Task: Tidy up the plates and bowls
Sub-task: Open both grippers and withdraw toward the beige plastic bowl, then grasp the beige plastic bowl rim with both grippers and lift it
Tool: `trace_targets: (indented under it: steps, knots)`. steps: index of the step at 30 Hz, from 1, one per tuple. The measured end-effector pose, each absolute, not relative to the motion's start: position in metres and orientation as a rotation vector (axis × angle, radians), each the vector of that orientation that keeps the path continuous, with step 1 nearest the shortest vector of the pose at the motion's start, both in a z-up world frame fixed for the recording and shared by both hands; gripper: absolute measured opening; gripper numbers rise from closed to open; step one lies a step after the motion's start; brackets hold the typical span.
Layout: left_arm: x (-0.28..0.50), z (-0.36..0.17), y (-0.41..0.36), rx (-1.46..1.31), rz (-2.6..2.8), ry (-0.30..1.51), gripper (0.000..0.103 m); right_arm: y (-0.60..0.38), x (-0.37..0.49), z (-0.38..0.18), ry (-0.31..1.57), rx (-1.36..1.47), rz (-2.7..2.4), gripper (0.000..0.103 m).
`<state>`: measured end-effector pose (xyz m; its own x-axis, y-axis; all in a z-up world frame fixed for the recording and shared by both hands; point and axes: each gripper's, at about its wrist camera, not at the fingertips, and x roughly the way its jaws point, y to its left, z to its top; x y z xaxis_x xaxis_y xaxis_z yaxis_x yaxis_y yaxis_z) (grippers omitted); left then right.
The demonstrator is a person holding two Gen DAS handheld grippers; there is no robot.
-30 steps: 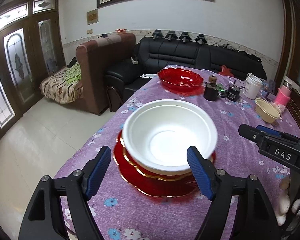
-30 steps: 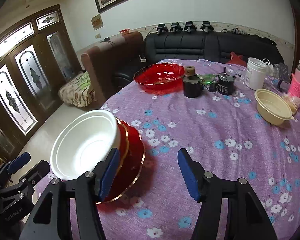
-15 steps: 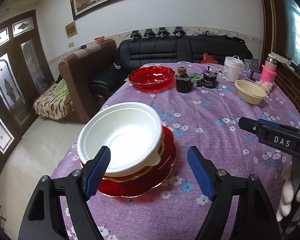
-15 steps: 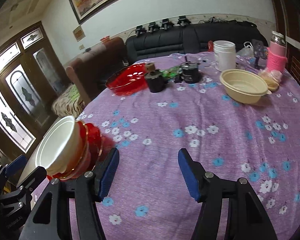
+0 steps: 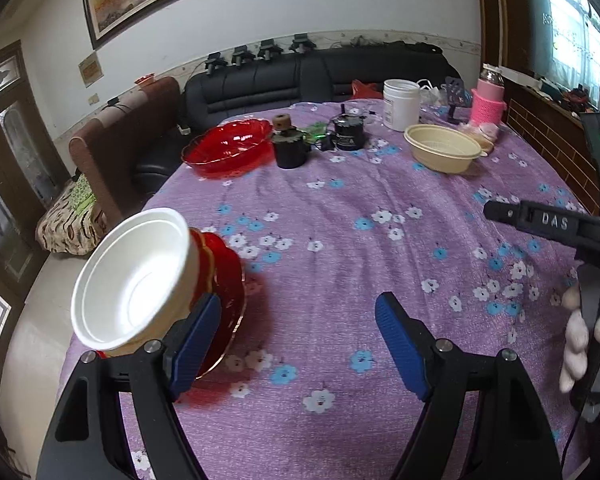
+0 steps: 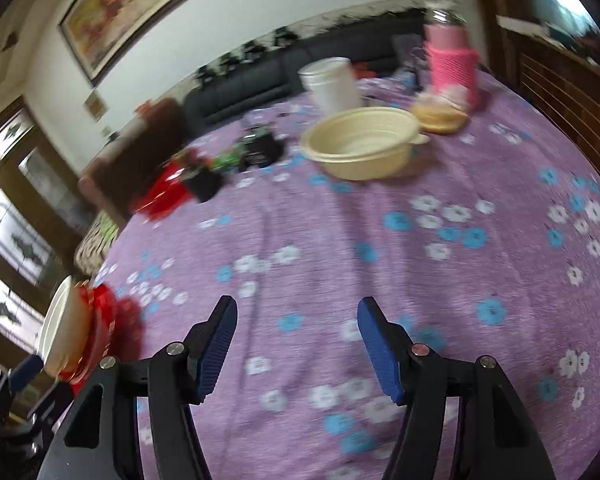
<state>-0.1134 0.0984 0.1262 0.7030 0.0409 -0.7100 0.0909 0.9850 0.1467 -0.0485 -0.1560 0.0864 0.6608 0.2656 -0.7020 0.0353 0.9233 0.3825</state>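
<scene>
Flowers in blue and white dot the purple tablecloth (image 5: pixel 340 208) that I see through both of my cameras. My left gripper (image 5: pixel 298 344) has its blue pads wide apart, and nothing sits between them, only cloth. My right gripper (image 6: pixel 296 344) is the same, open with only the tablecloth under it.

The white bowl (image 5: pixel 132 280) is at the near left edge of the table. It sits on top of a stack of red plates (image 5: pixel 224 292) with gold rims. From my left camera the stack is just beside my left finger (image 5: pixel 194 348), which hides part of the plates. I cannot tell if they touch. From my right camera the stack is far off to the left and blurry.

The cream bowl (image 6: pixel 360 144) stands alone farther back on the right side of the table. The red glass bowl (image 5: pixel 228 148) is at the far left side. Between them stand a small black pot (image 5: pixel 290 148) and a round black device (image 5: pixel 348 134). Behind the cream bowl are a white tub (image 5: pixel 400 104) and a pink bottle (image 5: pixel 488 98).

At the right of my left camera I see a hand (image 5: pixel 580 340) in a pale glove holding the black handle marked DAS.
</scene>
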Motion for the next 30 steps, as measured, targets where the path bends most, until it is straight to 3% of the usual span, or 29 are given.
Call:
trace_targets:
  steps: [13,25,26,27,28,30]
  knots:
    - [-0.089,0.107,0.088,0.168,-0.060,0.855,0.079,-0.236,0.042,0.084,0.865,0.485,-0.063,0.067]
    - [-0.066,0.098,0.090,0.176,-0.058,0.886,0.079,-0.272,0.138,0.041,0.957,0.715,-0.105,0.065]
    - [-0.064,0.097,0.089,0.170,-0.067,0.897,0.079,-0.272,0.141,0.038,0.967,0.724,-0.096,0.061]
    - [-0.061,0.095,0.089,0.161,-0.078,0.907,0.079,-0.271,0.141,0.037,0.970,0.727,-0.091,0.040]
    - [-0.059,0.094,0.090,0.145,-0.090,0.920,0.079,-0.270,0.142,0.035,0.980,0.735,-0.073,0.026]
    - [-0.054,0.092,0.091,0.123,-0.099,0.930,0.079,-0.267,0.140,0.034,0.992,0.751,-0.037,0.024]
